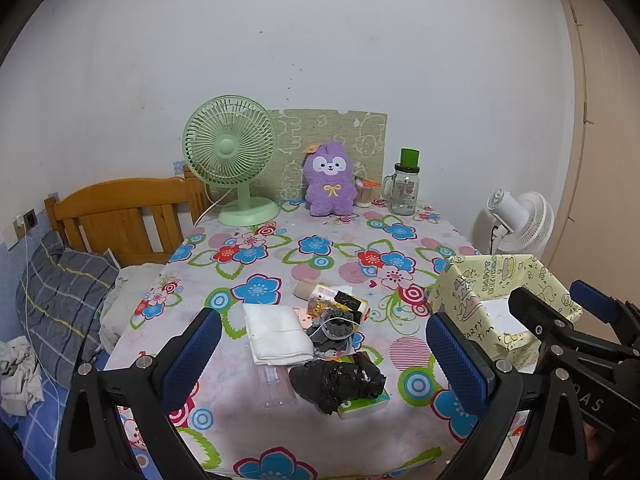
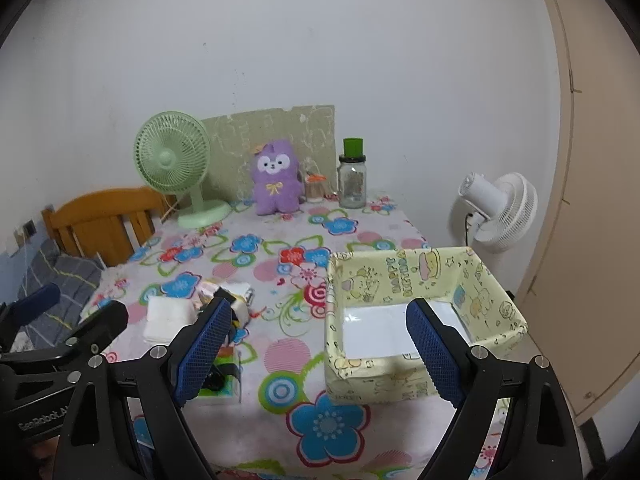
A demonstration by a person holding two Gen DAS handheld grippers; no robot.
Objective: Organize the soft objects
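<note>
Both grippers hover wide and empty: left gripper over the black plastic bag, grey sock and white folded cloth on the floral surface; right gripper before the yellow box.

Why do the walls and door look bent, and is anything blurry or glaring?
Both views: fisheye lenses bow the door frame and darken the corners. Right wrist view: softer focus, the purple plush looks hazy, and the box's white floor glares. Left wrist view: sharper, with glints on the black bag.
</note>
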